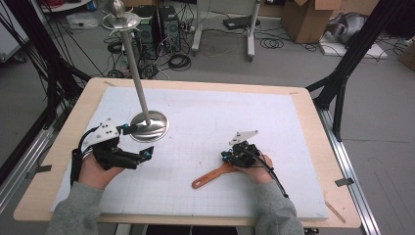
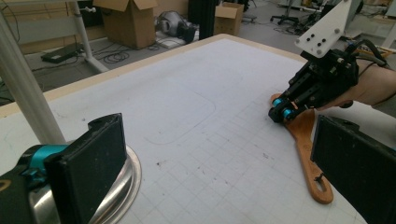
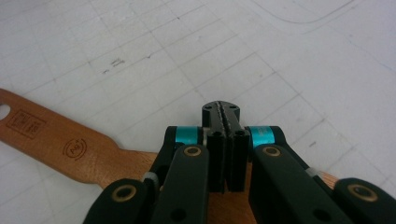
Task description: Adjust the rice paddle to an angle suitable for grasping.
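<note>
Wooden spatula (image 1: 211,176) flat on bench mat (image 1: 205,132); your right gripper (image 1: 226,155) jaws closed above it, empty. Left gripper (image 1: 138,140) jaws wide, beside steel stand base (image 1: 150,125).

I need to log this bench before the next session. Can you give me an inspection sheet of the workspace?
Surface: white grid mat on a wooden table, faint marks.
Job's things: metal stand upright at mat's left; wooden spatula lying flat.
Clutter: nothing seen on the mat.
Grippers: left gripper open beside the stand's base; right gripper shut, above the spatula; grip cannot be told.
Cables: black cable trails from right gripper; loose coils on floor.
Surroundings: cardboard boxes, computer towers, black frame legs.
</note>
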A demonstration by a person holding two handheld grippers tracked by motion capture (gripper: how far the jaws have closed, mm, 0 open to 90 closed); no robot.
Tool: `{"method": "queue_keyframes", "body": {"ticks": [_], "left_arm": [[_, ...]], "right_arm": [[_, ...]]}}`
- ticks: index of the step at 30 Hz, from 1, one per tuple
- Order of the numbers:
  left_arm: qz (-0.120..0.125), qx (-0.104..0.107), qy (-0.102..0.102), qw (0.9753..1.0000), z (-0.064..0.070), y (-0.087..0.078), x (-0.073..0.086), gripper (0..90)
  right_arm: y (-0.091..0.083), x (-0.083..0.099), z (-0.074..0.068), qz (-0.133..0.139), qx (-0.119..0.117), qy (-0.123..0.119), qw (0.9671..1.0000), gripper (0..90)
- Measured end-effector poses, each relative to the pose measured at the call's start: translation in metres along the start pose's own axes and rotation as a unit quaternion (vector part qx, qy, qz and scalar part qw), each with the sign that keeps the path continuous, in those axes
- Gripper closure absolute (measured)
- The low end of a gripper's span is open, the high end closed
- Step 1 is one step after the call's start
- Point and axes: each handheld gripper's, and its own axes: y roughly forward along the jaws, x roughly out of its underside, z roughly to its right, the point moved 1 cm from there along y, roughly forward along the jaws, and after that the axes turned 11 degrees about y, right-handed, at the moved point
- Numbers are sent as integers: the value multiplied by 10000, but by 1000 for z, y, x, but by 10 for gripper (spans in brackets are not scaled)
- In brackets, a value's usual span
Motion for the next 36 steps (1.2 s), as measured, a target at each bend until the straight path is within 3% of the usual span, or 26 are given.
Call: {"method": "queue_keyframes", "body": {"ticks": [16, 19, 22, 25, 36], "left_arm": [[147, 156, 44, 9998, 1, 13, -10, 40], [165, 154, 34, 9997, 0, 15, -11, 40], [168, 159, 29, 9997, -2, 19, -12, 41], [183, 177, 57, 9997, -2, 22, -14, 40], [217, 204, 59, 9995, -2, 29, -17, 40]], "right_arm": [[-23, 25, -5, 19, 36, 190, 9998, 891], [-25, 26, -7, 92, 92, 138, 9998, 891], [-30, 25, -13, 402, -64, 139, 9991, 891], [-38, 24, -22, 506, -232, 24, 9984, 892], [-35, 39, -47, 108, -690, -455, 9965, 891]]}}
